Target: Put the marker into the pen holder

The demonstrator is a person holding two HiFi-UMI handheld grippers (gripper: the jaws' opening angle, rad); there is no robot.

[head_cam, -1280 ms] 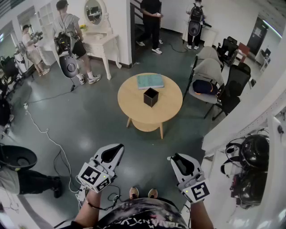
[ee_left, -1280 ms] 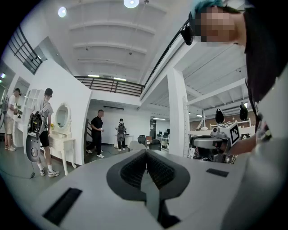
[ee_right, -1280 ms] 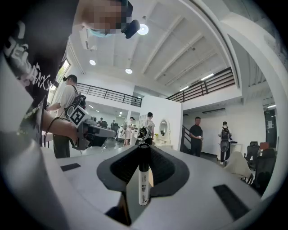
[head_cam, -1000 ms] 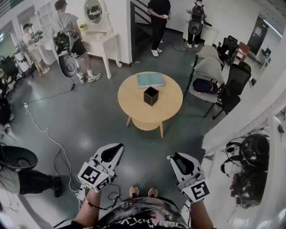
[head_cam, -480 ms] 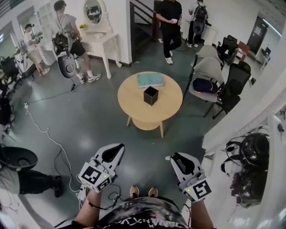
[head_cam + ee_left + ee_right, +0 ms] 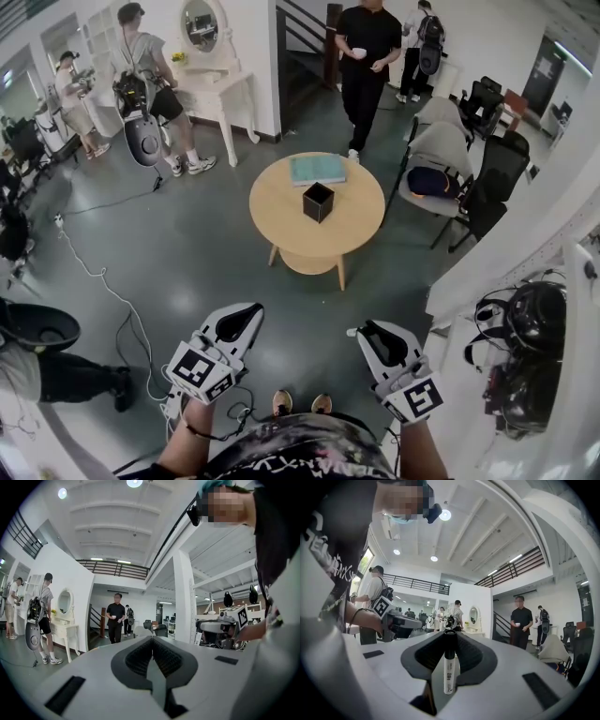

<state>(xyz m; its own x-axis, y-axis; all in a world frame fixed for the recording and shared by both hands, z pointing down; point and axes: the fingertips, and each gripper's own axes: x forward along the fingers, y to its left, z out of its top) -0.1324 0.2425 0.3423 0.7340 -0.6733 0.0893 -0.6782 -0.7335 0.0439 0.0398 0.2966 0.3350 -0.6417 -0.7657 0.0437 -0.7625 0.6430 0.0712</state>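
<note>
The black square pen holder (image 6: 318,202) stands on a round wooden table (image 6: 281,216) a few steps ahead of me, next to a green book (image 6: 316,170). Both grippers hang low by my body, well short of the table. My right gripper (image 6: 367,331) is shut on a marker (image 6: 449,672) with a white barrel and a black cap, which lies lengthwise between the jaws (image 6: 450,635) with the cap pointing forward. My left gripper (image 6: 246,313) is shut, its ribbed pads (image 6: 140,656) pressed together with nothing between them.
A person in black (image 6: 366,66) stands just behind the table. Chairs (image 6: 441,159) crowd its right side and a white partition (image 6: 525,234) runs along my right. A white dresser (image 6: 211,84), other people and floor cables (image 6: 103,291) are on the left.
The person in black has walked from the back of the room up to the far side of the table. Both grippers have stayed almost where they were.
</note>
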